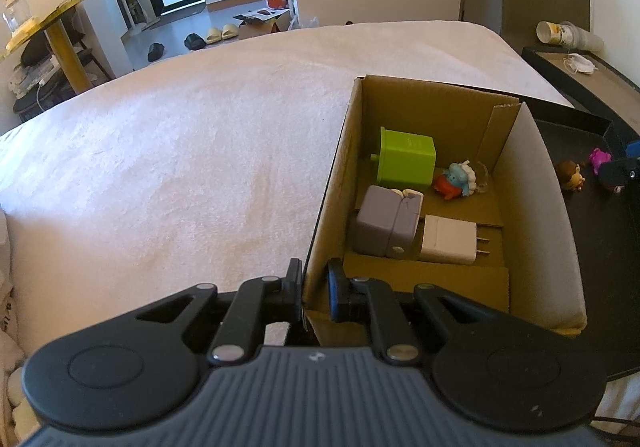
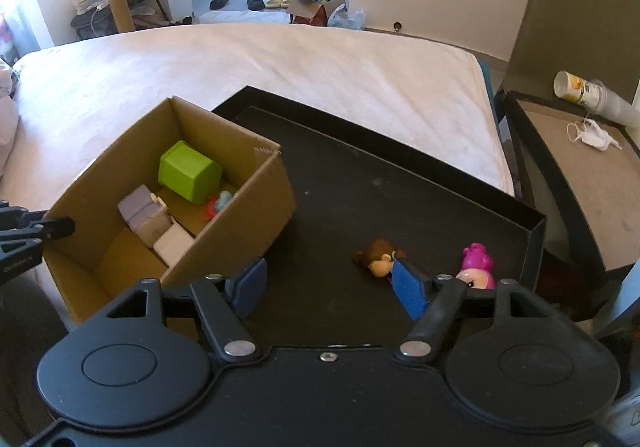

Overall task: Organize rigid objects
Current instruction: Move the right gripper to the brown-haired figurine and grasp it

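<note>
A cardboard box (image 1: 536, 175) (image 2: 256, 203) sits on a black tray (image 2: 360, 183) on the bed. Inside lie a green block (image 1: 406, 159) (image 2: 188, 171), a grey block (image 1: 384, 225) (image 2: 142, 213), a white charger (image 1: 450, 239) (image 2: 172, 243) and a small red-and-blue figure (image 1: 456, 179) (image 2: 216, 205). My left gripper (image 1: 316, 283) is shut on the box's near left wall. My right gripper (image 2: 332, 287) is open and empty above the tray. A brown-haired figure (image 2: 378, 259) (image 1: 572, 175) and a pink figure (image 2: 476, 267) (image 1: 600, 159) lie on the tray by its right finger.
The white bed (image 1: 180, 151) spreads left and beyond. A side table (image 2: 592, 183) with a cup stack (image 2: 588, 91) and a face mask (image 2: 592, 137) stands at the right. A tall cardboard sheet (image 2: 576, 7) leans behind it.
</note>
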Tool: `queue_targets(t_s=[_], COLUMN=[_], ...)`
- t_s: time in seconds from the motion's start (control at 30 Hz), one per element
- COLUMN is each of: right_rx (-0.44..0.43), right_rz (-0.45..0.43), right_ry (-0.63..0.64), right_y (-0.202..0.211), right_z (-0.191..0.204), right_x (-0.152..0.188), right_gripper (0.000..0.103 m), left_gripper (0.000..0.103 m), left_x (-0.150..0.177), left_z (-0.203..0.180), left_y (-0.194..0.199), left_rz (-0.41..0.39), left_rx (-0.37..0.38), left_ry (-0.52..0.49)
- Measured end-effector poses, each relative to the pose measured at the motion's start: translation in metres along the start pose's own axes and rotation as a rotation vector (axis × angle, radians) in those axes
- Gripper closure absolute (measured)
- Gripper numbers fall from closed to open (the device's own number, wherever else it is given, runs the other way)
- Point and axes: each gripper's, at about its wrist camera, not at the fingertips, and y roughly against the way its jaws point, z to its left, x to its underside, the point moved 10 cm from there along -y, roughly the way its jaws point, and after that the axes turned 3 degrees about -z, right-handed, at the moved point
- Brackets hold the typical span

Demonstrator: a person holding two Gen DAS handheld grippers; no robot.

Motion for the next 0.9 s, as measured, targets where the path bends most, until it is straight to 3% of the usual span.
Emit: queue_targets(t_s=[0.57, 0.9], right_rx=[0.025, 0.039], right_rz=[-0.131, -0.141], right_ry=[-0.072, -0.164], right_y=[-0.016, -0.026], right_z=[-0.039, -0.070], right_x=[0.008, 0.015], right_gripper=[0.025, 0.025], left_gripper=[0.090, 0.089], left_x=[0.000, 0.001], left_z=[-0.005, -0.006], left_y=[-0.002, -0.001], left_rz=[0.009, 0.008], left_rx=[-0.040, -0.059], left_ry=[-0.041, -0.058])
